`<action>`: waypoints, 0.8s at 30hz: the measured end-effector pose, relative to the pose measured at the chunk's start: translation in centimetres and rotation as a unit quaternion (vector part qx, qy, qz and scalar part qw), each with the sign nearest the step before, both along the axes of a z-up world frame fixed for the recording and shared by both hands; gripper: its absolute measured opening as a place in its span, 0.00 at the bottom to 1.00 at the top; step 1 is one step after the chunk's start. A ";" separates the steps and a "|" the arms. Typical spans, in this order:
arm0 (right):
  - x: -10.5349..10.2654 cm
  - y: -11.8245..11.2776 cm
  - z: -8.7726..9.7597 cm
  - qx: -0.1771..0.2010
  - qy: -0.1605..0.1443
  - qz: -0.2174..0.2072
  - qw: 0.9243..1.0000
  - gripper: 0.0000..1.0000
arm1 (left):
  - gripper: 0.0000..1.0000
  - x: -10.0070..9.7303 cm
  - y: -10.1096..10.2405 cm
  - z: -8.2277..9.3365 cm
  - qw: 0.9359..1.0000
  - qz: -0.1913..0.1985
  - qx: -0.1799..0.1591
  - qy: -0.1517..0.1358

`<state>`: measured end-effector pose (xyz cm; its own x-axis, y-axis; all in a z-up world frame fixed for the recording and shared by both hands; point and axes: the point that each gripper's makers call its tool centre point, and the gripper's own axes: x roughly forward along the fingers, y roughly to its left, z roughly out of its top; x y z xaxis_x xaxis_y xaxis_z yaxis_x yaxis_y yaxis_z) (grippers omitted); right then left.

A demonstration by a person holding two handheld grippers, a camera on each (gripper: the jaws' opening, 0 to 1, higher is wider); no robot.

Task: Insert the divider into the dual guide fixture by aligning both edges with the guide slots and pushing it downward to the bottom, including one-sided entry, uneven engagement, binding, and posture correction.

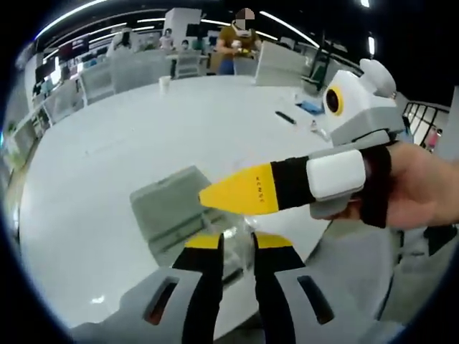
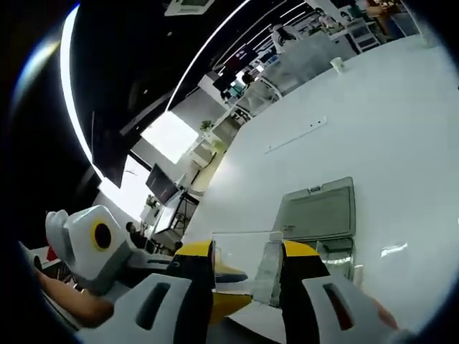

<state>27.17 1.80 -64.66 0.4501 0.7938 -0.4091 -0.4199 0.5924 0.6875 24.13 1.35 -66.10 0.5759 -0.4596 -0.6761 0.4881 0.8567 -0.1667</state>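
The clear divider is held above the table, its flat face filling the gap between the yellow-tipped jaws of my right gripper, which is shut on its two side edges. My left gripper is shut on the divider, seen edge-on as a glinting strip. In the left gripper view, a hand holds the right gripper, whose jaws cross just above mine. The left gripper reaches in under the plate. The grey guide fixture lies on the white table beyond and below the divider, apart from it.
The wide white table carries a pen, a blue item and a cup far off. Grey chairs ring its far edge. A person stands at the back.
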 end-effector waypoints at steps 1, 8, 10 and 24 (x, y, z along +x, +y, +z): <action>0.0 0.0 0.0 -0.001 -0.001 0.000 1.000 0.31 | 0.12 0.0 0.1 0.0 1.000 0.001 0.002 -0.001; -0.2 0.4 0.0 -0.006 -0.003 -0.004 1.000 0.31 | 0.10 0.5 0.2 0.2 1.000 0.007 0.002 -0.002; -0.2 0.4 0.0 -0.006 -0.001 -0.004 1.000 0.31 | 0.08 0.6 0.2 0.2 1.000 0.008 0.003 -0.002; -0.3 0.8 0.1 -0.010 -0.002 -0.002 1.000 0.31 | 0.03 0.4 0.1 -0.1 1.000 0.002 0.005 0.003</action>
